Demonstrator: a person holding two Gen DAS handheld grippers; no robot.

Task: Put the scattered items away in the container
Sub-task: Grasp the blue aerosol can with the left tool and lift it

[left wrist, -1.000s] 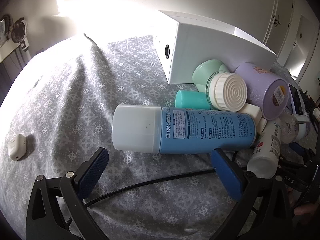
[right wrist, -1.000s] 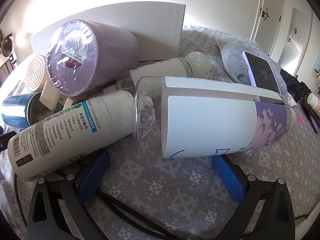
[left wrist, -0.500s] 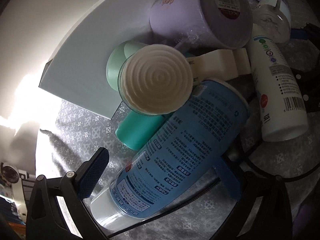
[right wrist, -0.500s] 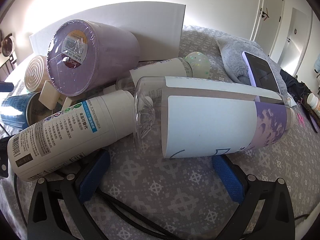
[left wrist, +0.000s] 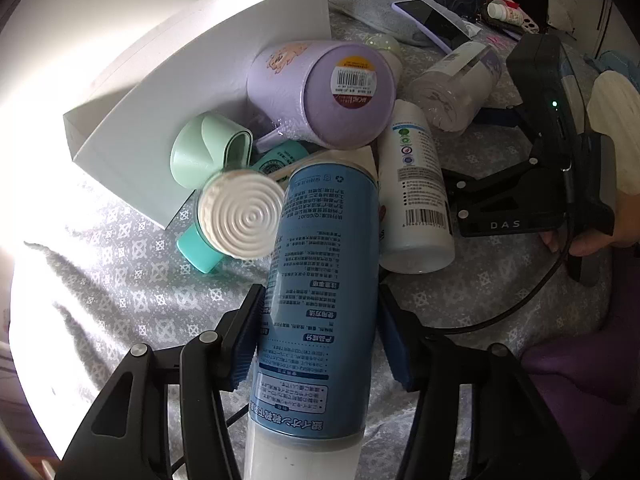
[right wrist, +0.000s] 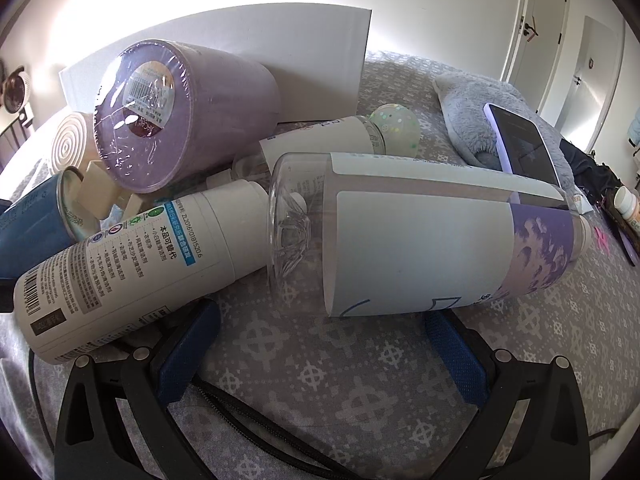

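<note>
My left gripper [left wrist: 320,332] is shut on a blue spray can [left wrist: 320,288], its pads pressed on both sides, white cap toward me. A pile lies beside the white box [left wrist: 224,64]: a purple cup [left wrist: 324,92], a mint cup [left wrist: 204,152], a ribbed white lid [left wrist: 240,216] and a white bottle [left wrist: 416,192]. My right gripper [right wrist: 320,340] is open, with a clear labelled bottle [right wrist: 420,240] lying just beyond its fingers. The white bottle [right wrist: 120,264] and the purple cup [right wrist: 176,112] also show there, in front of the box [right wrist: 240,52].
The grey patterned cloth [right wrist: 360,392] covers the surface. A phone [right wrist: 524,144] rests on a grey plush [right wrist: 472,100] at the right. A black cable [right wrist: 256,420] runs under my right gripper. A small sparkly ball [right wrist: 396,124] lies behind the bottles.
My left gripper has turned and closed on the blue can, lifting it end-on out of the pile. The right gripper has held still.
</note>
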